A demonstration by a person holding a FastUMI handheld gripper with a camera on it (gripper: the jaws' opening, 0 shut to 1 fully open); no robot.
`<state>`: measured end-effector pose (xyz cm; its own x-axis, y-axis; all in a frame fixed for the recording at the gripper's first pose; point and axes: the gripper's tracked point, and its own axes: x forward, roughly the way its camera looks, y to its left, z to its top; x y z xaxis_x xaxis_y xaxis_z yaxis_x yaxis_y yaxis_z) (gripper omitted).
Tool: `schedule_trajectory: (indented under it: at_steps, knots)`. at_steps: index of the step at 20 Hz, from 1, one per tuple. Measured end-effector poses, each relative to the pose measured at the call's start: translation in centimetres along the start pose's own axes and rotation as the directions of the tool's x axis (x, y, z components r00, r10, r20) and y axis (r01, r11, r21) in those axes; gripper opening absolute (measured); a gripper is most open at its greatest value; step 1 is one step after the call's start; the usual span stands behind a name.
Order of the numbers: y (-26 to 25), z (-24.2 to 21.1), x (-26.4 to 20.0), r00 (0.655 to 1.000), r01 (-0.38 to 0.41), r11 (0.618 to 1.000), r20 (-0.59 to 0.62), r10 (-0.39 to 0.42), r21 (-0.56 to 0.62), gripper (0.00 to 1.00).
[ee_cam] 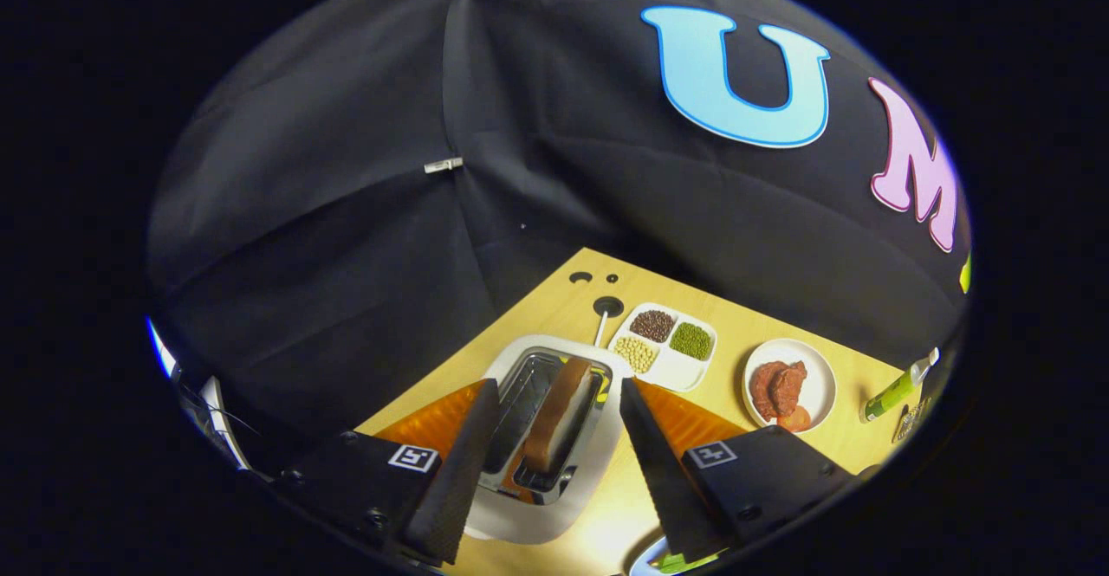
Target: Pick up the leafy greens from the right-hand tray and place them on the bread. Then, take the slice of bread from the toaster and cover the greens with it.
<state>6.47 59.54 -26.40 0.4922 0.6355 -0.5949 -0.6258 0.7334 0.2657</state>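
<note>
A white toaster with a shiny metal top stands on the wooden table, right under my gripper. A slice of bread with a brown crust stands upright in one of its slots, between my two fingers and just ahead of them. The gripper is open, one finger on each side of the toaster's top, touching nothing. Beside the right finger, at its base, a bit of green leaf lies on a blue-rimmed plate, mostly hidden by the finger.
Beyond the toaster stands a white divided tray with brown, green and pale beans. To its right is a round white plate with reddish meat and a tomato slice. A green bottle lies further right. The black cloth wall rises behind the table.
</note>
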Motion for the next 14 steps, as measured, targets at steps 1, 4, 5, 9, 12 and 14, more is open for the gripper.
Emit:
schedule_trajectory:
  at_steps: [1, 4, 5, 9, 12, 14]
  knots:
    - [-0.1, -0.4, 0.4, 1.0, 0.012, 1.0, -0.012, -0.012, -0.002, 0.86]
    - [0.3, -1.2, 1.8, 0.999, 0.019, 1.0, -0.046, -0.018, 0.025, 0.81]
    - [0.0, -1.4, 2.3, 0.998, 0.032, 0.999, -0.057, -0.031, 0.029, 0.67]
    - [-0.4, -1.7, 2.4, 0.996, 0.06, 0.996, -0.074, -0.055, 0.065, 0.23]
    - [-0.4, -0.6, 1.1, 0.999, 0.033, 0.996, -0.023, -0.031, 0.083, 0.14]
    - [-0.4, 0.6, -0.5, 1.0, 0.012, 0.997, 0.022, -0.014, 0.078, 0.14]
